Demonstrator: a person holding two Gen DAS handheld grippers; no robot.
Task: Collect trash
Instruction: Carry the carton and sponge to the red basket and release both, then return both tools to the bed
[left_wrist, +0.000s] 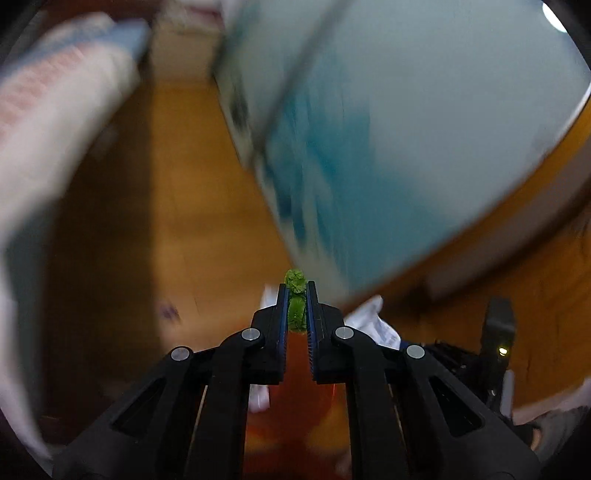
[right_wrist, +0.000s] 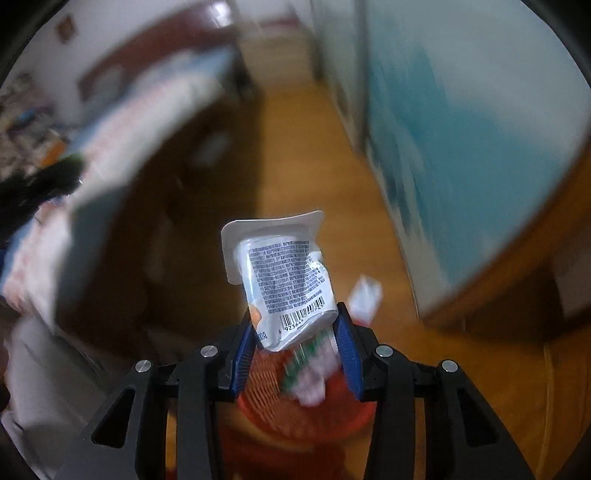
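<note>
In the left wrist view my left gripper (left_wrist: 296, 295) is shut on a small green fuzzy scrap (left_wrist: 295, 284) that pokes out past its blue pads. Below it a red basket (left_wrist: 295, 391) shows blurred between the fingers. In the right wrist view my right gripper (right_wrist: 295, 325) is shut on a crushed white plastic cup (right_wrist: 284, 280) with printed text and a barcode; its square rim points away from me. Under that gripper sits the red mesh basket (right_wrist: 266, 398) with a crumpled wrapper (right_wrist: 310, 376) inside. A white paper scrap (right_wrist: 364, 295) lies on the floor beyond the basket.
Both views are blurred by motion. A bed with pale bedding (right_wrist: 122, 133) lies to the left and a blue-white cabinet front (right_wrist: 461, 140) stands to the right. Orange wooden floor (right_wrist: 306, 155) runs between them. White crumpled paper (left_wrist: 373, 321) lies by the left gripper.
</note>
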